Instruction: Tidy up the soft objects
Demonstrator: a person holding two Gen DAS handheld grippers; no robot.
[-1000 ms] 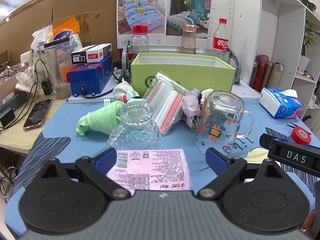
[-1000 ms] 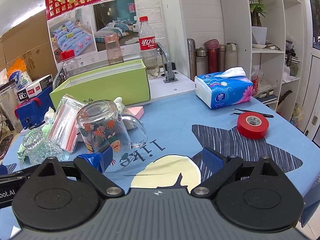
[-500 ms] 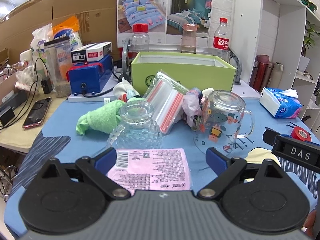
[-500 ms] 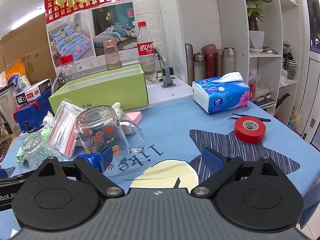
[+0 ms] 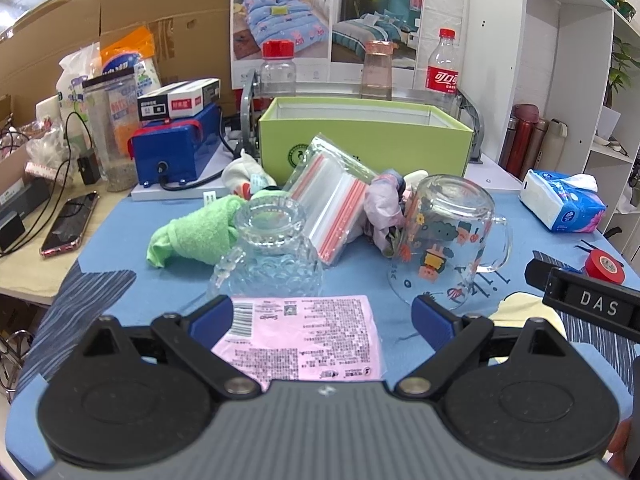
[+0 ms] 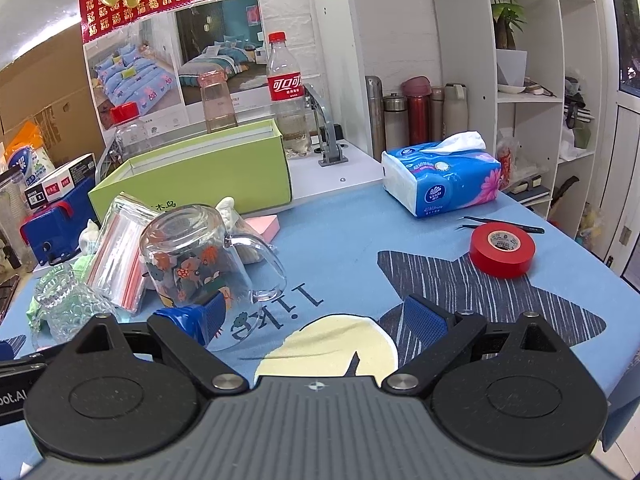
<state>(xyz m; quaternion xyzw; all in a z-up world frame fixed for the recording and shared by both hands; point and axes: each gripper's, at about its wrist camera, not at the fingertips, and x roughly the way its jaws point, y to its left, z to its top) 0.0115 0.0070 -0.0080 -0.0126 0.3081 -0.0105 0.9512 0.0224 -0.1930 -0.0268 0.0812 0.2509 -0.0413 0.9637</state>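
My left gripper (image 5: 322,318) is open, low over the blue tablecloth. A flat pink packet (image 5: 298,340) lies between its fingers, apart from the right one. Beyond it are a rolled green towel (image 5: 192,234), a crumpled pale pink cloth (image 5: 382,208) and a white soft toy (image 5: 244,176), heaped before the open green box (image 5: 364,140). My right gripper (image 6: 312,316) is also open with nothing in it, its left fingertip (image 6: 200,316) close to an upturned printed glass mug (image 6: 192,256). The green box (image 6: 192,176) stands behind that mug.
An upturned cut-glass jar (image 5: 272,256) and a stack of zip bags (image 5: 336,204) stand among the soft things. At the right lie a tissue pack (image 6: 440,184), red tape (image 6: 502,250) and tweezers (image 6: 500,224). A phone (image 5: 66,224) and a blue device (image 5: 176,148) are at the left.
Almost nothing has changed. The right wrist view has drifted very slightly, and both grippers stay open in the same places.
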